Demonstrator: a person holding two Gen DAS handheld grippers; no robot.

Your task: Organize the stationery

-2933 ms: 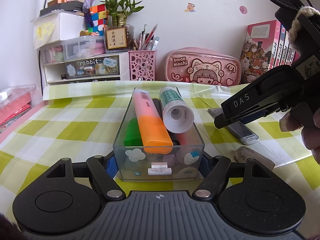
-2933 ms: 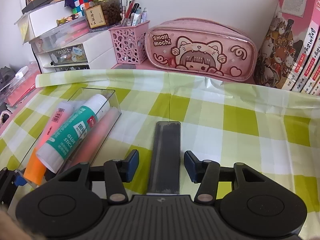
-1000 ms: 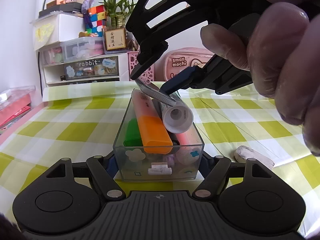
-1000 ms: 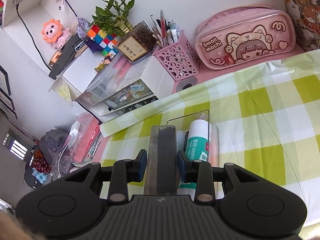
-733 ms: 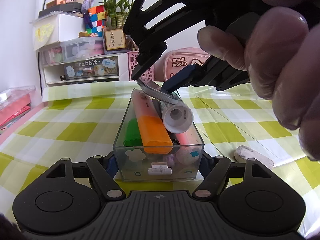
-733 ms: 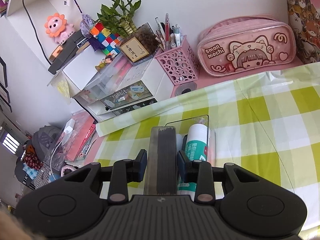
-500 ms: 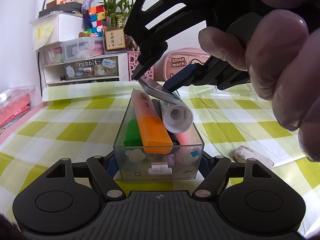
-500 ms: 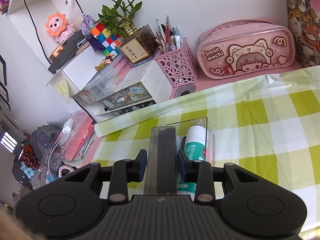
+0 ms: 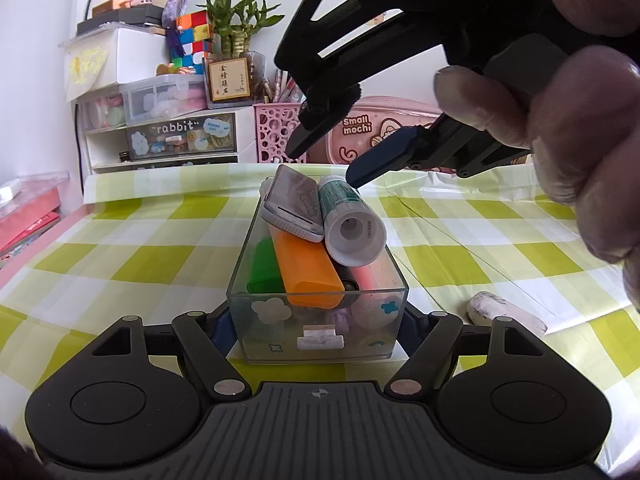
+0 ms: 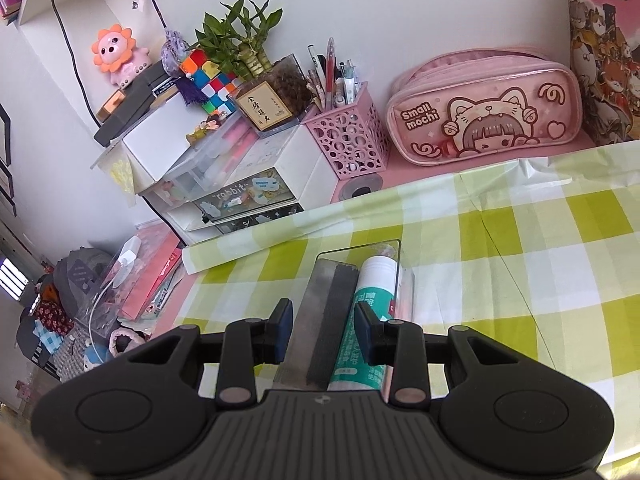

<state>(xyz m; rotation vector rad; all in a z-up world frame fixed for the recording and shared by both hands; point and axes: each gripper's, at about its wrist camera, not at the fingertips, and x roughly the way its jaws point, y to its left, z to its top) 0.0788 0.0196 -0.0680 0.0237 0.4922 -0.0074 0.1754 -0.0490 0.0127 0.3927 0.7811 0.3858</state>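
Observation:
A clear plastic box (image 9: 316,320) stands on the checked cloth, held between my left gripper's (image 9: 316,328) fingers. It holds an orange highlighter (image 9: 304,268), a green marker (image 9: 262,268), a glue stick (image 9: 348,216) and a pink item. A flat grey case (image 9: 292,208) lies on top of the highlighter, beside the glue stick. My right gripper (image 9: 320,160) hovers open just above it. In the right wrist view the case (image 10: 324,320) lies below the open right gripper (image 10: 324,332), next to the glue stick (image 10: 368,312).
A white eraser (image 9: 504,312) lies on the cloth right of the box. At the back stand a pink pencil pouch (image 10: 484,108), a pink pen basket (image 10: 348,140) and white drawer units (image 9: 160,136). Books (image 10: 604,60) stand at the far right.
My right gripper carried the grey case from the cloth to the box, then opened. The case now lies in the box on the highlighter. The left gripper has not moved.

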